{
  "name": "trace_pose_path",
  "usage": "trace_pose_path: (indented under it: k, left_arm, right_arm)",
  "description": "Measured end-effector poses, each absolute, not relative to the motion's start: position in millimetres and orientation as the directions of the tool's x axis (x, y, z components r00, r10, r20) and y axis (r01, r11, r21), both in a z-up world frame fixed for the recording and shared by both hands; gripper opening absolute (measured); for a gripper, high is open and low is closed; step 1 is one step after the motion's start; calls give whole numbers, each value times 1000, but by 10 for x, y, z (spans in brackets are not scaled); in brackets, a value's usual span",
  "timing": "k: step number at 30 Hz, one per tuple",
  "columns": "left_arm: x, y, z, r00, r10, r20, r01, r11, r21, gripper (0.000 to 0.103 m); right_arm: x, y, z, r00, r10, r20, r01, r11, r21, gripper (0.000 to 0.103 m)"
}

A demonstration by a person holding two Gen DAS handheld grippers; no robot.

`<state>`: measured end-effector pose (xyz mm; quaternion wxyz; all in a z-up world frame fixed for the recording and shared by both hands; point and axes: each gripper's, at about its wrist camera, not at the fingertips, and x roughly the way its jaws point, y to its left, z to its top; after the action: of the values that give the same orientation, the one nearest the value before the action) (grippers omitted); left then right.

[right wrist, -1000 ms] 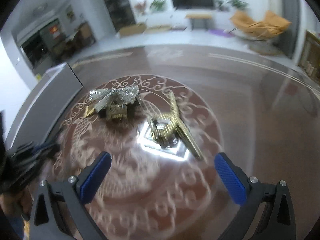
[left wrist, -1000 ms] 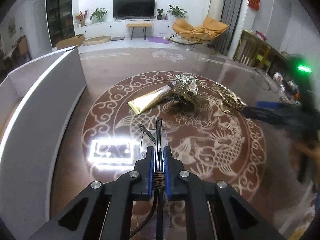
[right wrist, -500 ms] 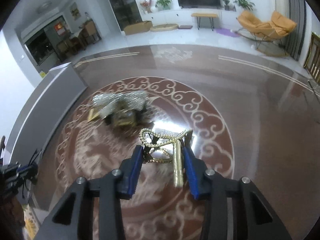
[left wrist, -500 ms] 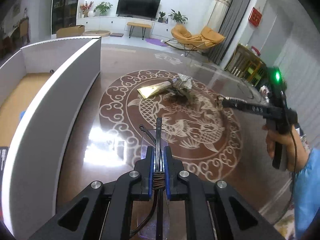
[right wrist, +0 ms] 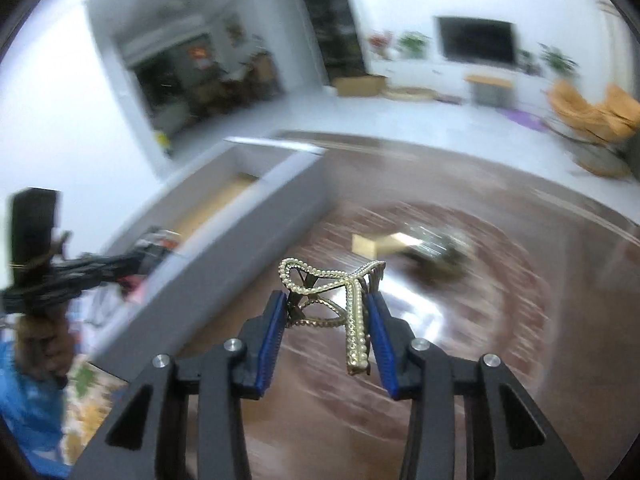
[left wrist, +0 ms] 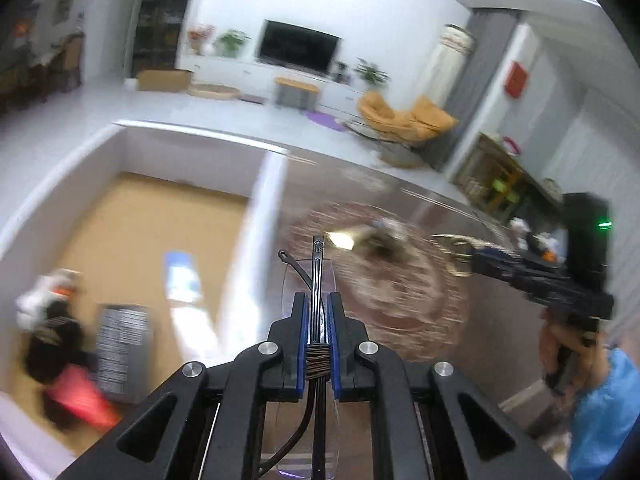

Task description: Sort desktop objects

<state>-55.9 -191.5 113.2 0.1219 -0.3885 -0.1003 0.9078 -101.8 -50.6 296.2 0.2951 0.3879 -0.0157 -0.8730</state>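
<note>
The white-walled box (left wrist: 120, 208) lies ahead and left of the left gripper (left wrist: 318, 312), its tan floor already holding sorted items, so it reads as the drop-off. The brown patterned table (right wrist: 500, 320) stretches beyond the right gripper (right wrist: 326, 320), with a gold tube (right wrist: 376, 243) and a dark glittery heap (right wrist: 436, 252) unsorted further ahead. The left gripper's jaws are clamped on folded glasses (left wrist: 316, 276) by the frame. The right gripper's jaws pinch a gold pearl hair claw (right wrist: 340, 300) from both sides, clear of the table.

Folded clear-lensed glasses (left wrist: 316, 280) and a gold beaded hair claw (right wrist: 340, 300) (each clamped aloft).
</note>
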Motion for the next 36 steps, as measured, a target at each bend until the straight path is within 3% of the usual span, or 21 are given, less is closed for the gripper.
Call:
trace_pose_path:
  k: [7, 13, 14, 15, 17, 21, 25, 30, 34, 36]
  left_arm:
    - [-814, -3049, 837, -612, 59, -789, 90, -985, -144, 9]
    - [-917, -3528, 454, -500, -12, -866, 182, -979, -91, 13]
    - [-912, -3578, 406, -482, -20, -876, 200, -976, -88, 29]
    - [-892, -3636, 389, -478, -24, -878, 212, -973, -88, 59]
    - [-835, -3674, 389, -494, -68, -867, 250, -966, -67, 93]
    - [-686, -3668, 539, -573, -86, -815, 271, -958, -89, 93]
    - [-453, -3540, 781, -670, -107, -734, 267, -958, -104, 93]
    - [-200, -3017, 1063, -754, -37, -656, 152, -981, -119, 94]
    - [-27, -2286, 1215, -781, 101, -617, -21, -991, -135, 94]
    - [28, -1889, 1188, -762, 171, -625, -104, -984, -143, 102]
  right_arm:
    - [-993, -2310, 3187, -411, -689, -598, 693, -662, 286, 42]
    - [-988, -3352, 2649, -297, -654, -695, 742, -616, 263, 43]
    - [-981, -3437, 2530, -266, -636, -724, 739, -617, 271, 45]
    - [-985, -3482, 2443, -234, -626, -744, 735, -615, 286, 50]
    - [-945, -3483, 2329, -176, -625, -760, 727, -604, 328, 80]
    - [-871, -3233, 2475, -200, -674, -711, 715, -597, 364, 85]
    - [-742, -2719, 2663, -344, -669, -658, 679, -662, 318, 100]
    - [-556, -1786, 2317, -572, -421, -704, 529, -845, 76, 103]
    - [-534, -859, 1769, -594, -186, -783, 342, -939, -37, 103]
    - [-502, -443, 1617, -592, -107, -799, 265, -962, -68, 103]
